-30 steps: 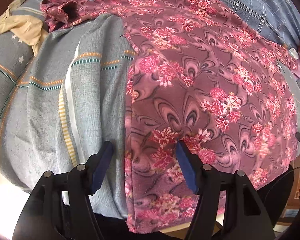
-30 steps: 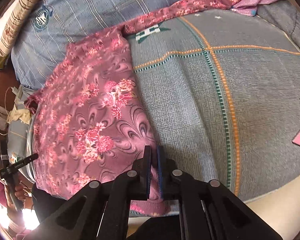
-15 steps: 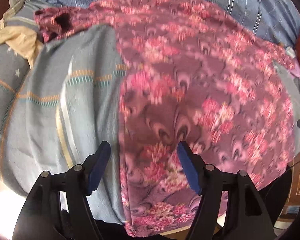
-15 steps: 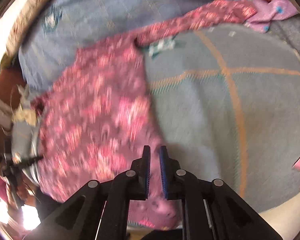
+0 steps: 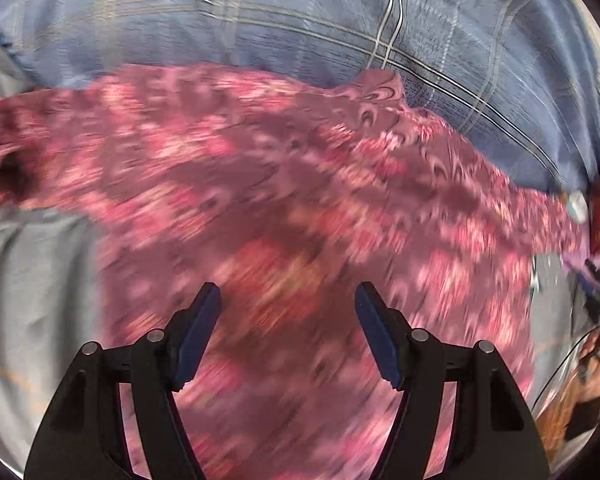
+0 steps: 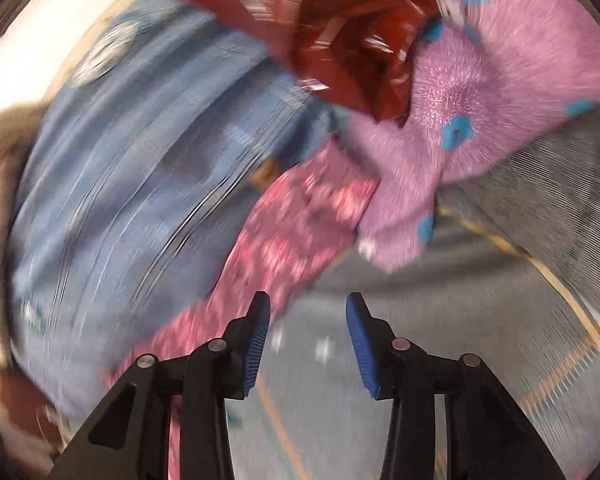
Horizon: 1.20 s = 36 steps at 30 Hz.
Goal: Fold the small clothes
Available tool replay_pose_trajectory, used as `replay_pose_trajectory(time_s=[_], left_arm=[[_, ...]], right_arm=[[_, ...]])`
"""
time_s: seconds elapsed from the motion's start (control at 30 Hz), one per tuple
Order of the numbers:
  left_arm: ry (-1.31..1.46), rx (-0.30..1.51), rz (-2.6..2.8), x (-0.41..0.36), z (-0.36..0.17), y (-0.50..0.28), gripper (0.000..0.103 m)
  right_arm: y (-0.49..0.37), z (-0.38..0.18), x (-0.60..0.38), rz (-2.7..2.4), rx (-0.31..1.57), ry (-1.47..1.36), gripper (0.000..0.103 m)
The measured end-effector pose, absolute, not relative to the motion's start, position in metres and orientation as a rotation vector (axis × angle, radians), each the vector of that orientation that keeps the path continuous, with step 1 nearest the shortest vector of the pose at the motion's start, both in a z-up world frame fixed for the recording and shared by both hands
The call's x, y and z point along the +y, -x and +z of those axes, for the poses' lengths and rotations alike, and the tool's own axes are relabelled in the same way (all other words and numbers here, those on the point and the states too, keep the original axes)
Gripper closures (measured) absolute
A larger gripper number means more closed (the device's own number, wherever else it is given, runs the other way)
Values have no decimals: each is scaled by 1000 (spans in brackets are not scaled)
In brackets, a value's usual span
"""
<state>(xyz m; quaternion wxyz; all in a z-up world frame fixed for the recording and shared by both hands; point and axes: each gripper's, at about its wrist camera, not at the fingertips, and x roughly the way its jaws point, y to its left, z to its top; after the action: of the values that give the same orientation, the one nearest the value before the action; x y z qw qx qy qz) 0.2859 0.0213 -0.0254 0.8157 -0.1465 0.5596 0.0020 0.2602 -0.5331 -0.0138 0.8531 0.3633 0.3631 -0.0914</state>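
The floral garment (image 5: 300, 208) lies spread on the bed, over the grey patterned sheet (image 6: 440, 320), with its far edge against the blue checked pillow (image 5: 340, 32) at the head of the bed. One sleeve (image 6: 300, 224) runs toward the lilac cloth (image 6: 480, 92) and the red foil bag (image 6: 340, 32) near the far corner. The left gripper (image 5: 288, 336) hovers above the garment body with its jaws spread wide and nothing between them. The right gripper (image 6: 304, 340) has its jaws opening; nothing is between them, and only the sheet shows behind the gap, with the sleeve just beside the left pad. Both views are blurred, so fine creases cannot be read. The fabric appears thin, light and limp: it is likely to drape, slide on the sheet and bunch if dragged. Hold is best taken at a hem, cuff or shoulder seam, pinching a single edge layer clear of the sheet beneath.
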Motion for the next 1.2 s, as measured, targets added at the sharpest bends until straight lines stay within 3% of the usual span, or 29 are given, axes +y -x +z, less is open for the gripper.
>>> replay_pose_trajectory(time_s=[0.2,0.33,0.43,0.5,0.57,0.63,1.2], left_arm=[[211,1205,34,-20,-50,-334,30],[176,1186,26,-30,-53,-340,20],[178,1171,30,-29,-55,-343,20],[184,1166,28,-28,-55,-345,20],[197,1164,18,-26,-54,-347,20],[216,1162,2,-20,-50,-350,20],[279,915,-43,74,2,-247,20]], right_arm=[[-315,-49,-555,-267,749,-866,61],[-335,-62,-561,-312,751,-880,47],[-343,-67,-560,-308,732,-878,46],[-347,-66,-557,-312,726,-853,53],[-347,-62,-551,-314,717,-826,83],[-345,-56,-546,-308,712,-796,91],[-313,63,-427,-103,603,-560,92]])
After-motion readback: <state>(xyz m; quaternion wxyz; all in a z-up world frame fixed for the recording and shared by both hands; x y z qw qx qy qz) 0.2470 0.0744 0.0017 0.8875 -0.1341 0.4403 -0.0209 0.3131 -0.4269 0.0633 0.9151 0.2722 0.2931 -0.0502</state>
